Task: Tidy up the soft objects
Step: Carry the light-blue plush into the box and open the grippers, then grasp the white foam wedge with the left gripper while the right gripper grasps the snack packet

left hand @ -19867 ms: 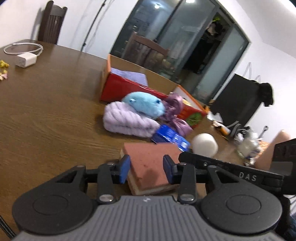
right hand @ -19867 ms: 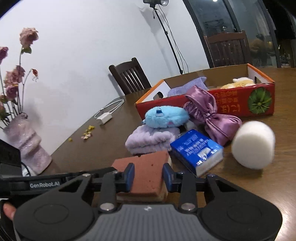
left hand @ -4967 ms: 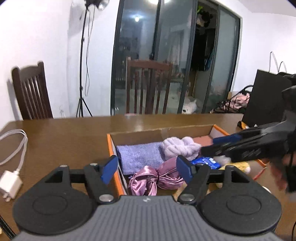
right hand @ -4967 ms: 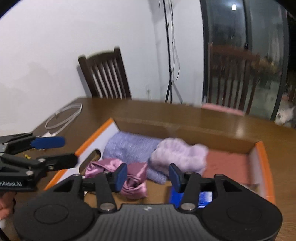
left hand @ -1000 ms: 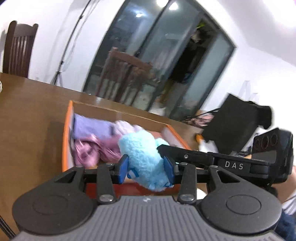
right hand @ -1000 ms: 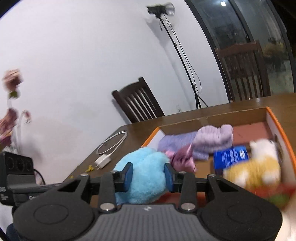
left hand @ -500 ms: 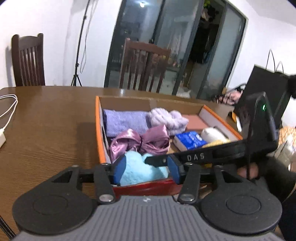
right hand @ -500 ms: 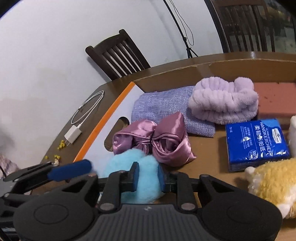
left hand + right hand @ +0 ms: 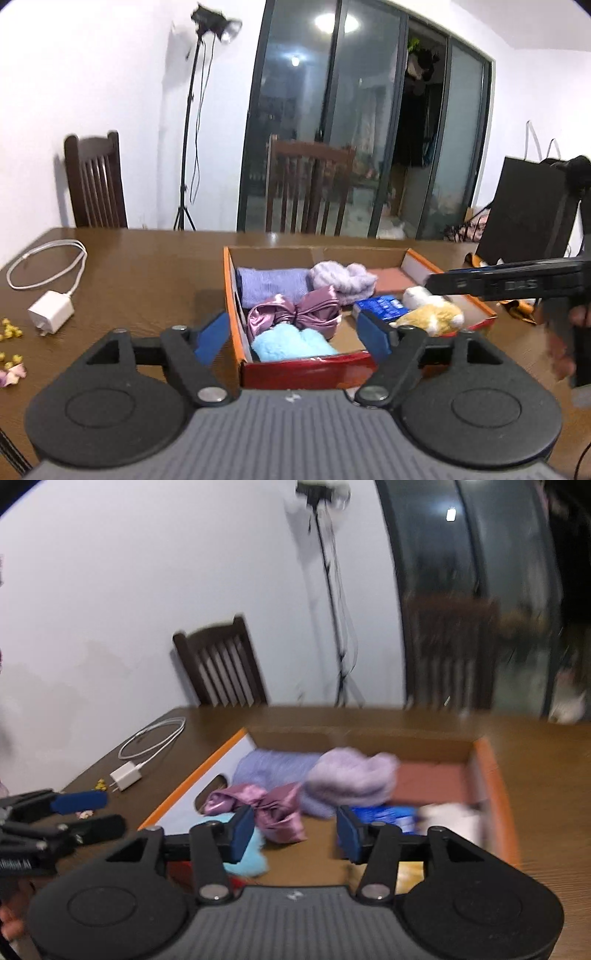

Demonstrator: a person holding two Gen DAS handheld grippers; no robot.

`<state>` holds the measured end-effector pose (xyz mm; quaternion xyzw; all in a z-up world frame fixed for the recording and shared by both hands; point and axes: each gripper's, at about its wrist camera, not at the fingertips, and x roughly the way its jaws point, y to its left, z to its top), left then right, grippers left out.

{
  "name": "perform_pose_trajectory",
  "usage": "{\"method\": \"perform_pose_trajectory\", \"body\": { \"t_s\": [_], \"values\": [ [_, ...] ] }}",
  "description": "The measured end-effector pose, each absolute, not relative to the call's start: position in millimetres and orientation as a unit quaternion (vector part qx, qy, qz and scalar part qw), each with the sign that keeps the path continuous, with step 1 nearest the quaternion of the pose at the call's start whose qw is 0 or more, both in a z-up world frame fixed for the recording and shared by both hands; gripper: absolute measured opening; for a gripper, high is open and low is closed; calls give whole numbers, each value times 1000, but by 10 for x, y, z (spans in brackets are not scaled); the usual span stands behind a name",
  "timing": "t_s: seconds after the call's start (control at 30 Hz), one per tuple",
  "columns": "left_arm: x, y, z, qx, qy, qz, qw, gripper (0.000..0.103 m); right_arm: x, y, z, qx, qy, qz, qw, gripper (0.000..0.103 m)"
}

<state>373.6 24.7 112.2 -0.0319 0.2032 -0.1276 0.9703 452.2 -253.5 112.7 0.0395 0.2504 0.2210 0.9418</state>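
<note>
Left tool (image 9: 291, 334) and right tool (image 9: 294, 832) both spread, empty; blue plush (image 9: 291, 344) in box (image 9: 306, 367) looks light, squashy — pinch mid-body.

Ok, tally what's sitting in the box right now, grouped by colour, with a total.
Purple or lilac: 3 (folded cloth, fluffy headband, satin bow)
Blue: 2 (blue plush, tissue pack)
Yellow and white: 1 (plush toy)
Reddish brown: 1 (sponge)
Total: 7

left gripper (image 9: 291, 334): jaws spread wide, nothing held | right gripper (image 9: 295, 834): jaws spread, nothing held, view motion-blurred
</note>
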Motion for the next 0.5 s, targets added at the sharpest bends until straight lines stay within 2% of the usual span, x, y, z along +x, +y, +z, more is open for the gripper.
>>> {"method": "perform_pose_trajectory", "body": {
  "t_s": [0.2, 0.3, 0.5],
  "values": [
    [3110, 100, 1084, -22, 181, -144, 973, 86, 3643, -2867, 1182, 12, 192, 199, 961, 61],
    [2858, 50, 954, -33, 191, -147, 970, 87, 3269, -2929, 1007, 8, 193, 200, 961, 71],
    [2528, -65, 718, -30, 224, -155, 962, 87, 2769, -2902, 600, 26, 226, 219, 949, 71]
  ]
}}
